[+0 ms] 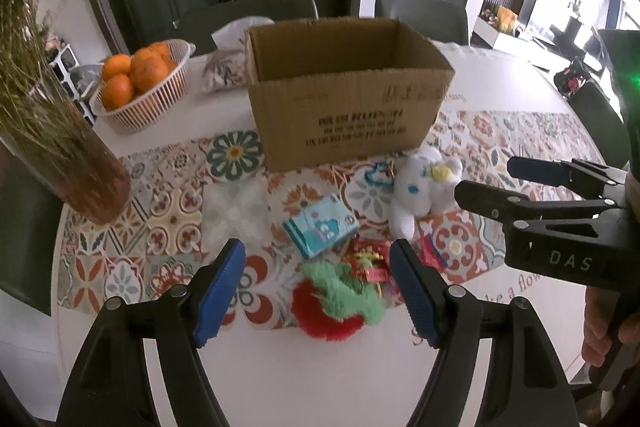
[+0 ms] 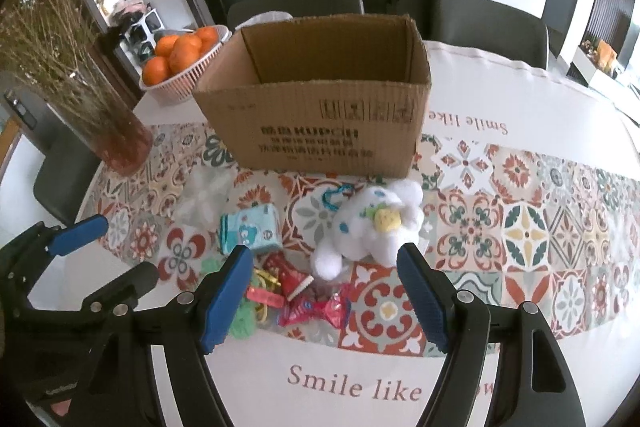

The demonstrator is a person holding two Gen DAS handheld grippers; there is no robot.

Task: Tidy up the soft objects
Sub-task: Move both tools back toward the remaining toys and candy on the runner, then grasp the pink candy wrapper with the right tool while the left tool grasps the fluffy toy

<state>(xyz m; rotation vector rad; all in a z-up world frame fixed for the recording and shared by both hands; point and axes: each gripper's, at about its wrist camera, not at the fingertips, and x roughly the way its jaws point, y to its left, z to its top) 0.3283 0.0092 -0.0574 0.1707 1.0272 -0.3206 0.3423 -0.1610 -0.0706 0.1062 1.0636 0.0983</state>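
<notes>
An open cardboard box [image 1: 344, 95] [image 2: 320, 107] stands on the patterned table runner. In front of it lie a white plush toy [image 1: 420, 191] [image 2: 372, 227], a light-blue tissue pack [image 1: 320, 227] [image 2: 250, 229], a clear wrapped white item [image 1: 236, 211] [image 2: 204, 201], a red-and-green fuzzy toy [image 1: 336, 303] and a red decorative charm [image 1: 370, 261] [image 2: 288, 279]. My left gripper [image 1: 318, 291] is open, just above the fuzzy toy. My right gripper [image 2: 324, 291] is open, hovering before the white plush and red candy wrappers [image 2: 320, 309].
A basket of oranges [image 1: 140, 83] [image 2: 180, 59] sits back left. A vase of dried stems [image 1: 68, 155] [image 2: 108, 123] stands at the left. A patterned bag [image 1: 224, 67] lies behind the box. Chairs [image 1: 424, 13] ring the round table.
</notes>
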